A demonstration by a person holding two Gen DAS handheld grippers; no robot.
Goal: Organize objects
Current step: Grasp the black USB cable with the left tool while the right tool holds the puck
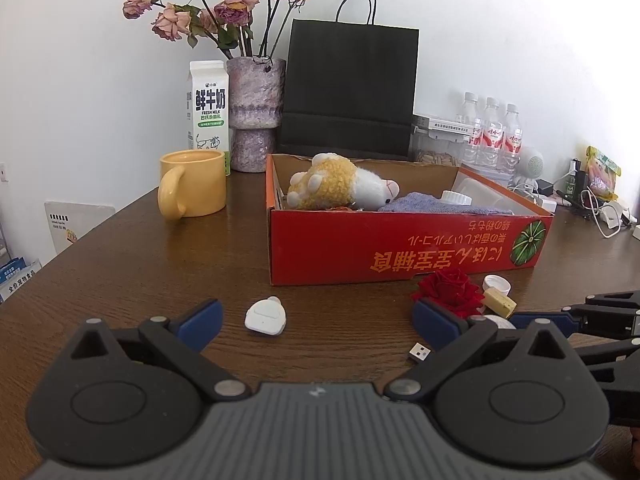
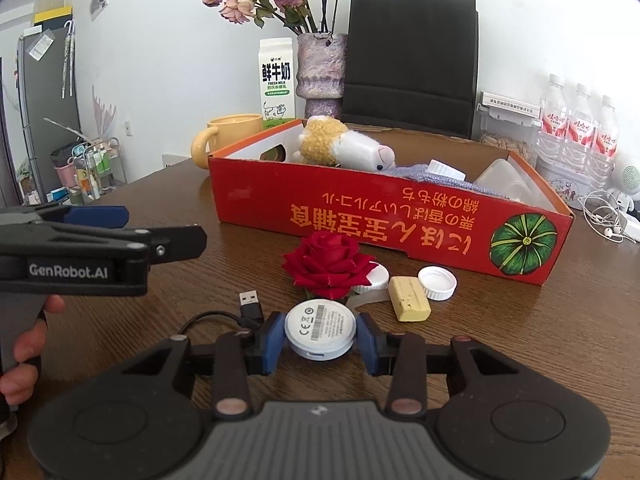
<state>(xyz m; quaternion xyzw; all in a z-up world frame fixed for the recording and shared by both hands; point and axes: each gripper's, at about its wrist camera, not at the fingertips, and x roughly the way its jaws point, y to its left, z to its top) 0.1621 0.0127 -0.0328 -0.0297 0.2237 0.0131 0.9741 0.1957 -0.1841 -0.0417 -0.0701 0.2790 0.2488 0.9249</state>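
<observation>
In the right wrist view, the left gripper (image 2: 120, 216) is seen at the left edge, jaws spread and empty. At lower centre, the white puck (image 2: 319, 329) is pinched between the blue pads of the right gripper (image 2: 320, 338). A black cable (image 2: 224, 318) trails left from it. If lifted carelessly, the cable may snag or drag the red rose (image 2: 329, 266) just beyond. To the right, the red box (image 2: 400, 220) wall may be struck.
</observation>
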